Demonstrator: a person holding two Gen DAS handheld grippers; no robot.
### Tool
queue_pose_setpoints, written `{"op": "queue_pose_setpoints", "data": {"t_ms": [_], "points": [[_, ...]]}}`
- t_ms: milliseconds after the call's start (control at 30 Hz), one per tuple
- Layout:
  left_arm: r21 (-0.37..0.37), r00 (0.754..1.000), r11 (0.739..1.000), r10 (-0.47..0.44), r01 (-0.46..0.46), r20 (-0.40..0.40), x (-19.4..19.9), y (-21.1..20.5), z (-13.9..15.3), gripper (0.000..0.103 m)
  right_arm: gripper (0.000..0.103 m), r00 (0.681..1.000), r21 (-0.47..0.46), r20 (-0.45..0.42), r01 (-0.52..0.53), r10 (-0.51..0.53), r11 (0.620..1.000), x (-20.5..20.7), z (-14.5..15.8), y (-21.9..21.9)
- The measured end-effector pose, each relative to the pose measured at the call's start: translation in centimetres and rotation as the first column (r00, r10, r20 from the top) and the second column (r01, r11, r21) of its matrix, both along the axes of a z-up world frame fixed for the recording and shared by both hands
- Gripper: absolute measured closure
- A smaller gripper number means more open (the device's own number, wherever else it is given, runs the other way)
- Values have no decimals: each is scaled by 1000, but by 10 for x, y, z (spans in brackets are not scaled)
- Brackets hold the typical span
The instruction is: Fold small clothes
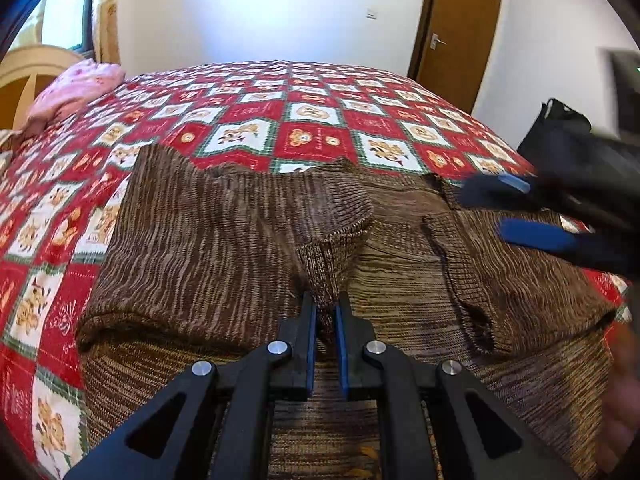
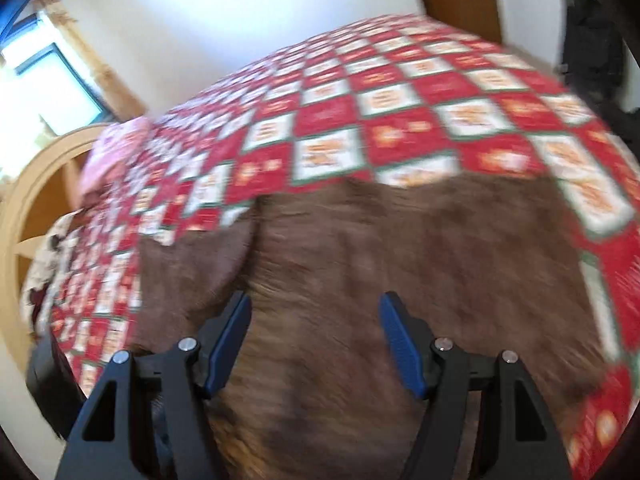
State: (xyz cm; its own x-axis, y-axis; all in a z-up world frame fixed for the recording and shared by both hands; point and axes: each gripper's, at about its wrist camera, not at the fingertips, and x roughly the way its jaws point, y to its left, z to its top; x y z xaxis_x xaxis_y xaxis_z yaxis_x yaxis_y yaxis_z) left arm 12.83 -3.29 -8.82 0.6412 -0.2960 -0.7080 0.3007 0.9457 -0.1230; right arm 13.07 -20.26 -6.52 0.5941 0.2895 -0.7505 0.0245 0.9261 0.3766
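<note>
A brown knitted sweater lies spread on a bed with a red and white checked quilt. My left gripper is shut on the ribbed cuff of a sleeve folded across the sweater's body. My right gripper is open and blurred above the sweater's right side, where the other sleeve lies folded in. In the right wrist view the right gripper is open and empty over the blurred sweater.
A pink cloth lies at the bed's far left by a wooden headboard. A brown door stands behind the bed. A black bag sits at the right of the bed.
</note>
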Motion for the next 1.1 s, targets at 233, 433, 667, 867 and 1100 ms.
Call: {"op": "queue_pose_setpoints", "data": {"t_ms": [233, 433, 667, 867, 1100], "points": [[1, 1000, 1000, 4, -4, -14, 2, -2, -2, 94, 37, 990, 52, -74, -114, 118, 992, 83, -37, 42], [-16, 1000, 1000, 10, -11, -9, 5, 2, 1, 94, 91, 980, -46, -33, -200, 199, 979, 81, -37, 72], [15, 994, 999, -45, 44, 102, -17, -14, 29, 94, 93, 971, -22, 102, -214, 215, 977, 56, 10, 52], [39, 992, 997, -68, 64, 110, -22, -33, 29, 94, 93, 969, -77, 146, -191, 200, 979, 49, 31, 27], [32, 997, 998, -48, 46, 60, -18, -22, 9, 94, 51, 987, 18, 43, -155, 154, 988, 55, 0, 14]]}}
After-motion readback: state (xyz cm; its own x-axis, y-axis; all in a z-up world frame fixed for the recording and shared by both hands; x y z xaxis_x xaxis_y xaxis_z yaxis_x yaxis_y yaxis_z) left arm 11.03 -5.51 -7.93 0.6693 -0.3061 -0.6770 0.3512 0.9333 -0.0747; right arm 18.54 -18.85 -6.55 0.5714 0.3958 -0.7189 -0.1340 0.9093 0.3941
